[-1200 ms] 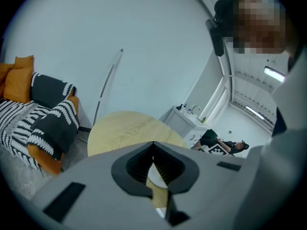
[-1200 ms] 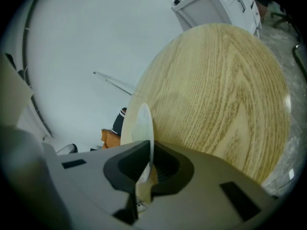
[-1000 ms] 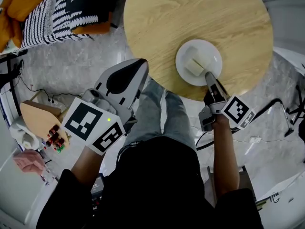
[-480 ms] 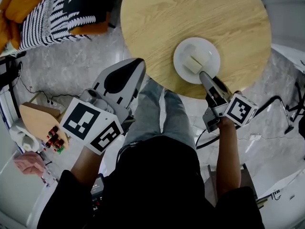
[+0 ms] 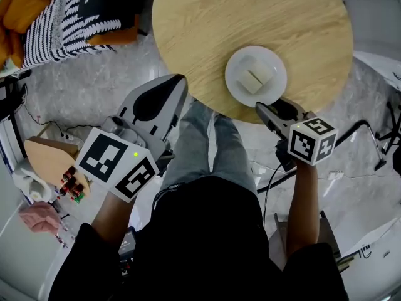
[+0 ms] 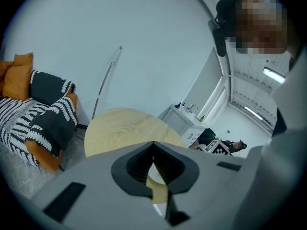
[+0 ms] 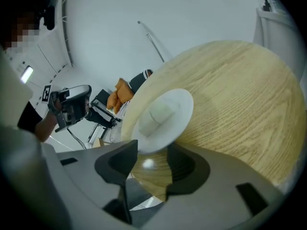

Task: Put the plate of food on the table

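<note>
A white plate (image 5: 255,76) with pale blocks of food (image 5: 253,78) rests on the round wooden table (image 5: 207,24), near its front edge. My right gripper (image 5: 281,110) hovers just off that edge, behind the plate's near rim. Its jaws are opening and stand wide, with only table wood between them. From the right gripper view, the plate (image 7: 165,114) lies just beyond the right gripper (image 7: 156,152) and the pads do not touch it. My left gripper (image 5: 177,81) is held beside the table's left edge, shut and empty. The left gripper (image 6: 153,145) points over the table.
A sofa with striped and orange cushions (image 5: 69,17) stands at the far left. A small wooden board with red and green bits (image 5: 53,158) sits on the floor at the left, with cables nearby. Another person's hand (image 5: 37,217) shows at the lower left.
The right gripper has let go of the plate's near rim, opened wide and drawn back off the table edge. The plate stays on the table. The left gripper has barely moved.
</note>
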`<move>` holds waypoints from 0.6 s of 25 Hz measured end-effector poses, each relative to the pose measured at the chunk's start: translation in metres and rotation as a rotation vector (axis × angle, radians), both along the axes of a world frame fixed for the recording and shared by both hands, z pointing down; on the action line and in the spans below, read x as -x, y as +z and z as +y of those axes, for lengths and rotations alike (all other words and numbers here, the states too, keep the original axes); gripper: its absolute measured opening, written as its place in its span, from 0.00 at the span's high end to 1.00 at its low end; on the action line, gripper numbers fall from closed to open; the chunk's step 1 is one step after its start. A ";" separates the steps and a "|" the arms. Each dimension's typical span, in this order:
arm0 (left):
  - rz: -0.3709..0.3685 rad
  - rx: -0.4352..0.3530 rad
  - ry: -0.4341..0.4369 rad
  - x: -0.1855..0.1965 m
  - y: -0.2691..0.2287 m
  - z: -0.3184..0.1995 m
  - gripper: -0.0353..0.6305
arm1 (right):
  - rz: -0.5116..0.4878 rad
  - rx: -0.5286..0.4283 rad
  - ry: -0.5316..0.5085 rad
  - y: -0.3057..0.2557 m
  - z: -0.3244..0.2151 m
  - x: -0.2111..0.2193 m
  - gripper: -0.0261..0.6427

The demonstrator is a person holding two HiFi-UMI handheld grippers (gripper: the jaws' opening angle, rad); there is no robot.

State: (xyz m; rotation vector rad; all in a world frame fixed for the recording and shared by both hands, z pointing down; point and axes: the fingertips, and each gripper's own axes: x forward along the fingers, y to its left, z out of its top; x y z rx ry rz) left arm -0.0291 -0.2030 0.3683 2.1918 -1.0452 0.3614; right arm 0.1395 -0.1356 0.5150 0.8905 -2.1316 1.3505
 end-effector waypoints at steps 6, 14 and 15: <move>-0.001 -0.007 0.000 -0.002 -0.002 0.004 0.94 | 0.011 -0.004 -0.052 0.001 0.009 0.000 0.68; -0.001 -0.029 -0.006 -0.002 -0.012 0.011 0.94 | 0.144 -0.014 -0.075 0.011 0.014 -0.008 0.68; 0.000 -0.033 -0.008 -0.002 -0.014 0.011 0.94 | 0.148 -0.013 -0.067 0.011 0.013 -0.009 0.68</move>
